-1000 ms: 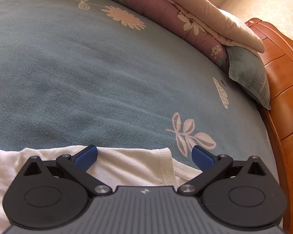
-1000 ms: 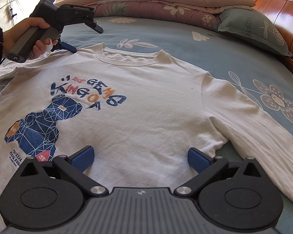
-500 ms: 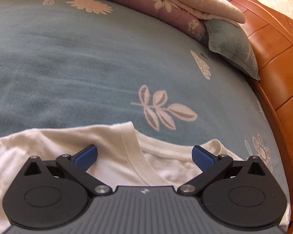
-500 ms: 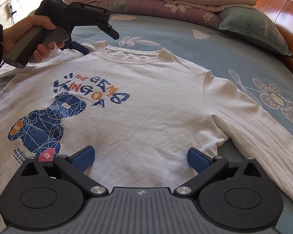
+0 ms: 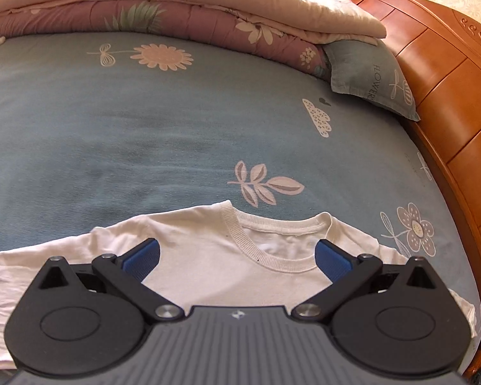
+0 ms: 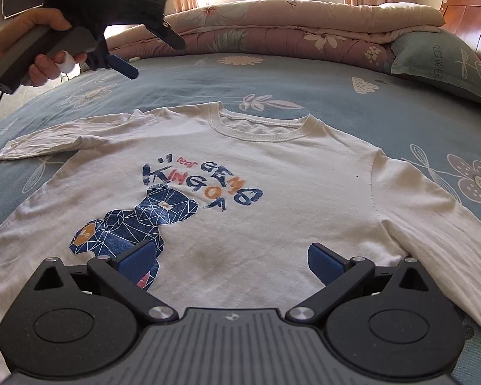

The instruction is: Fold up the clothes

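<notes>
One wide bed covered in a blue-grey sheet with pale flower and leaf prints (image 6: 304, 83) fills both views, bordered on the right by an orange-brown wooden headboard (image 5: 449, 102). Along its far edge lie folded quilts, a cream one stacked on a mauve floral one (image 6: 288, 29), with a grey-green pillow printed "FLOWERS" (image 6: 445, 61) tucked at their right end.

Spread flat and face up on the sheet is a white long-sleeved T-shirt (image 6: 272, 218), its ribbed round collar (image 5: 266, 256) pointing toward the quilts. Its chest carries a dark blue geometric bear print (image 6: 134, 224) under multicoloured lettering. One sleeve stretches to each side.

The right gripper (image 6: 229, 261) is low over the shirt's lower front, its blue-padded jaws spread wide and empty. The left gripper (image 5: 237, 258) is likewise wide open with nothing between its pads; in the right wrist view it is raised in the air above the shirt's left sleeve, held by a person's hand (image 6: 38, 45).
</notes>
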Demonstrator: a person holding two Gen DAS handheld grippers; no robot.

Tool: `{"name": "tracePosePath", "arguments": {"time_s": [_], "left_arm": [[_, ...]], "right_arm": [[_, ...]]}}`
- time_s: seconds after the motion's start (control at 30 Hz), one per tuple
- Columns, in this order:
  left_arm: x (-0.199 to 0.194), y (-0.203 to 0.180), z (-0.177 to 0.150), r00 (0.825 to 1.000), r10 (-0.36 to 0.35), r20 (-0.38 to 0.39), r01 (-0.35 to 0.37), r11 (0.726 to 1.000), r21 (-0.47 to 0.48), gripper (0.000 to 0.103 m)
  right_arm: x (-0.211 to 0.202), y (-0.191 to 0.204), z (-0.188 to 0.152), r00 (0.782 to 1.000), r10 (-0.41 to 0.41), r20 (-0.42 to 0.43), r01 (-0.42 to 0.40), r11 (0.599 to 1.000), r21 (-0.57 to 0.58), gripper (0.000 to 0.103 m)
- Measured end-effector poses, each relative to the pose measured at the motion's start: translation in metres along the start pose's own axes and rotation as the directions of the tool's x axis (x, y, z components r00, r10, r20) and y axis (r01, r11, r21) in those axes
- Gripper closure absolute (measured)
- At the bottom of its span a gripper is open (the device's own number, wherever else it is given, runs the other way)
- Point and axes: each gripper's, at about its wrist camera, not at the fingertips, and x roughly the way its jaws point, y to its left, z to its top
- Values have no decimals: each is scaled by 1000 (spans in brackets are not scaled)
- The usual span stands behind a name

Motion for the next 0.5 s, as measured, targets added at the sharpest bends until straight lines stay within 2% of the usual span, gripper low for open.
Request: {"name": "tracePosePath", "arguments": {"time_s": [0.07,0.17,0.33,0.5], "left_arm": [[-25,3,-8,1000,-4,-11,4,1000,4,1],[-43,8,-38,1000,-13,-28,13,1000,-4,1],[-31,11,-112,996,-45,-72,43,999,-30,1],[-9,12,-184,997,-44,-63,41,998,-51,1]], "right_arm": [[2,1,-1,1000,7,-8,-7,1000,4,0],[7,3,-3,1000,14,-25,-14,1000,4,0],[16,4,-7,999,13,-53,-13,1000,4,0],[20,6,-9,998,1,-58,-2,1000,-13,0]]}}
